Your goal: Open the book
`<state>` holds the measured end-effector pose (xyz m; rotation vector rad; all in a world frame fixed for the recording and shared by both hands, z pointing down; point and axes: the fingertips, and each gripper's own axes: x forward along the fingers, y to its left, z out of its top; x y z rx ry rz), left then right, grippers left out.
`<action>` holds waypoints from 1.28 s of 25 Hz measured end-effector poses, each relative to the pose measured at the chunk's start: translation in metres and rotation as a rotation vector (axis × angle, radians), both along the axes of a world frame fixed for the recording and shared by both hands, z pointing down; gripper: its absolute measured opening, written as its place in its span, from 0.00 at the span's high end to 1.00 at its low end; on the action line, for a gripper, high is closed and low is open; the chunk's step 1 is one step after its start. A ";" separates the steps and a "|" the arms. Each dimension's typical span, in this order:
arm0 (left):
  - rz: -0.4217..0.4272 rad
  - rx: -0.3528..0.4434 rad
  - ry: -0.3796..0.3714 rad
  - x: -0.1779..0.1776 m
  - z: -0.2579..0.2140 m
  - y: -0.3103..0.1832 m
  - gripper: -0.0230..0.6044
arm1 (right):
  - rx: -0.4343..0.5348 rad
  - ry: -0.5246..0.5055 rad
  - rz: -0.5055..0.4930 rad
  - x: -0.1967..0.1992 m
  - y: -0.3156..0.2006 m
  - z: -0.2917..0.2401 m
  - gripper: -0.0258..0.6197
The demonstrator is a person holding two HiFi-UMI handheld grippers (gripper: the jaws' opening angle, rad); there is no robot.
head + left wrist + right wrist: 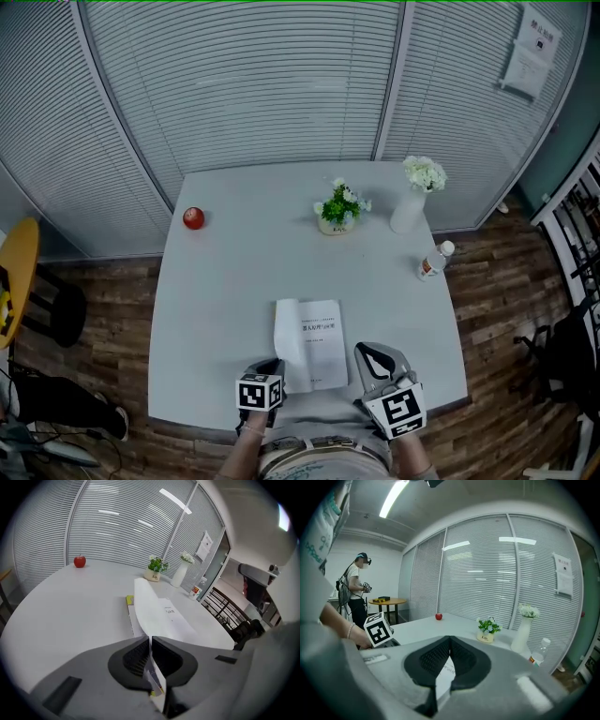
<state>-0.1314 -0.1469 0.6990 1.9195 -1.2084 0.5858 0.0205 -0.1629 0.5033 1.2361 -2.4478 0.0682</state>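
Note:
A thin white book lies near the table's front edge, printed title page facing up. Its front cover is lifted off the page and curls up along the left side. My left gripper is shut on the cover's lower corner. In the left gripper view the cover runs as a thin sheet into the closed jaws of the left gripper, above the book. My right gripper hovers at the book's lower right corner. Seen in its own view, the right gripper is shut and holds nothing.
On the white table stand a red apple at the far left, a small potted plant, a white vase with flowers and a bottle near the right edge. A person stands by a round yellow table.

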 end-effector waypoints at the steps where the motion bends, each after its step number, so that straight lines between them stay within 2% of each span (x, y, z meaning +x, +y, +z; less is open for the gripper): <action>1: -0.001 -0.002 0.000 -0.001 0.001 0.000 0.94 | -0.002 0.000 0.003 0.000 0.000 0.000 0.96; 10: -0.023 -0.025 -0.028 -0.021 0.013 -0.001 0.94 | -0.011 0.007 0.020 0.005 0.001 0.004 0.96; 32: -0.138 -0.074 -0.105 -0.096 0.032 0.011 0.94 | -0.007 0.024 0.031 0.002 -0.005 0.001 0.96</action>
